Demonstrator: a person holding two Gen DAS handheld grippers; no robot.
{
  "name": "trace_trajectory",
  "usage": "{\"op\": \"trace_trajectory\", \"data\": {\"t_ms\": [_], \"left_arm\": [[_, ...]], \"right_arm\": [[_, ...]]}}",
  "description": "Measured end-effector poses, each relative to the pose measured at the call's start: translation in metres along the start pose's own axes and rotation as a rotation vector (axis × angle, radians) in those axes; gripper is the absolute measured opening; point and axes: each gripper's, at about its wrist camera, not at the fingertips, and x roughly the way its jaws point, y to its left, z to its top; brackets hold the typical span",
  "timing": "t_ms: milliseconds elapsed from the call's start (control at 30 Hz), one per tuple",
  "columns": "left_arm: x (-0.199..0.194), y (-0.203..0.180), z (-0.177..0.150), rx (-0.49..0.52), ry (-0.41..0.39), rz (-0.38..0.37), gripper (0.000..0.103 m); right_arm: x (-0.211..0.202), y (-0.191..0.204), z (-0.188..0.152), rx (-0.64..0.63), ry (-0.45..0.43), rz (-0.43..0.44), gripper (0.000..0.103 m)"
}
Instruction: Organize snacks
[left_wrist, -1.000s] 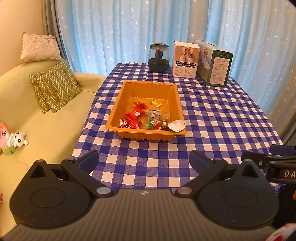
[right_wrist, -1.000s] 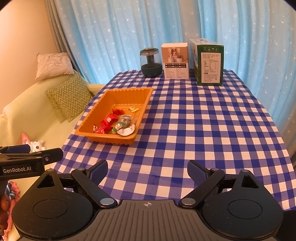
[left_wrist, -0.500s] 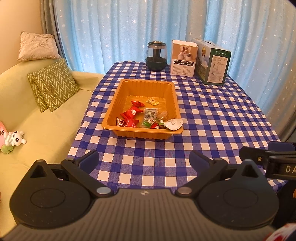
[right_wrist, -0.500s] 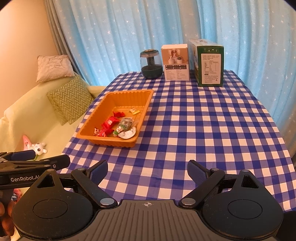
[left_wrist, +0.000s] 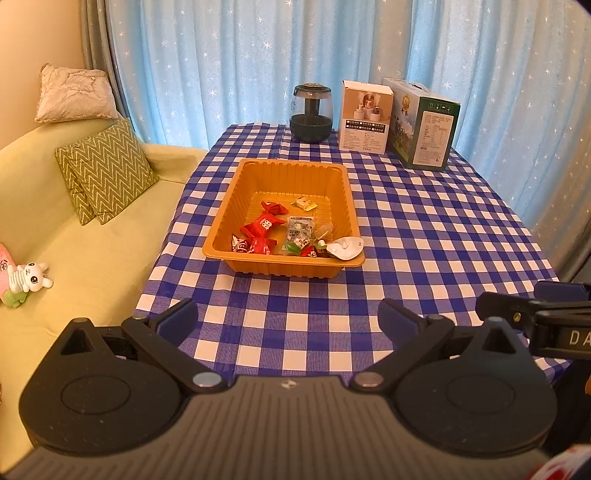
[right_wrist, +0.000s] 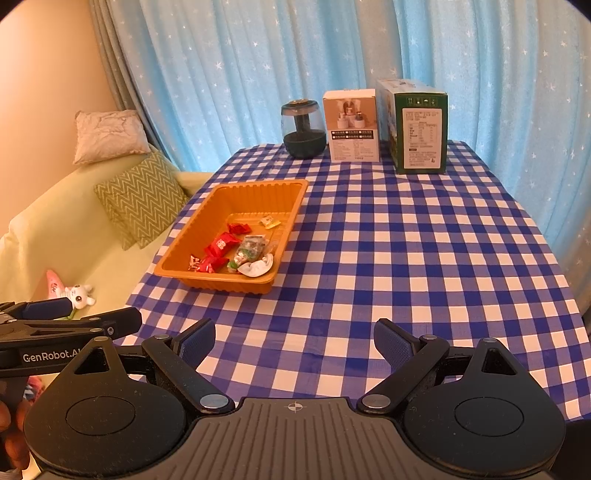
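Left gripper (left_wrist: 287, 319): nearest the lens, jaws spread wide with nothing between them, hanging over the near edge of the checked tablecloth (left_wrist: 424, 236).
Right gripper (right_wrist: 294, 338): likewise released, empty, above the cloth on the tray's right (each tool shows at the edge of the other's view).
Writing on the tools: "GenRobot.AI" reads along the left tool's side in the right wrist view; "DA" is all that shows on the right tool in the left wrist view.
Cloth between grippers and tray: bare, no loose snack visible on it.
Orange tray (left_wrist: 236, 199): past the grippers, toward the sofa side of the table, well apart from both.
Snacks (left_wrist: 264, 225): all lie inside the tray, bunched at its near end; red wrappers (right_wrist: 221, 244), a clear packet (left_wrist: 300, 230), a small yellow one (left_wrist: 305, 203), a white crumpled piece (left_wrist: 345, 246) against the near right rim.
Step in hand: by my reading, the gathering looks finished or nearly so, both tools idling clear of the tray.
Next move: if anything remains, probably a check for strays, or a reach forward and down into the tray's near end; small wrappers would need a much narrower grip.
Far edge: a dark jar (left_wrist: 311, 114), a white box (left_wrist: 365, 118) and a green box (left_wrist: 424, 125) stand in a row before the curtain.
Box print: panels of small text, too fine to read.
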Motion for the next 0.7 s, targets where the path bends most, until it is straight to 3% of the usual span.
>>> {"op": "trace_trajectory", "data": {"t_ms": [700], "left_arm": [[-0.0001,-0.0043,-0.0009,0.003,0.000,-0.004,0.103]], "right_arm": [[-0.0003,0.0004,-0.0012,0.000,-0.004,-0.001,0.092]]}}
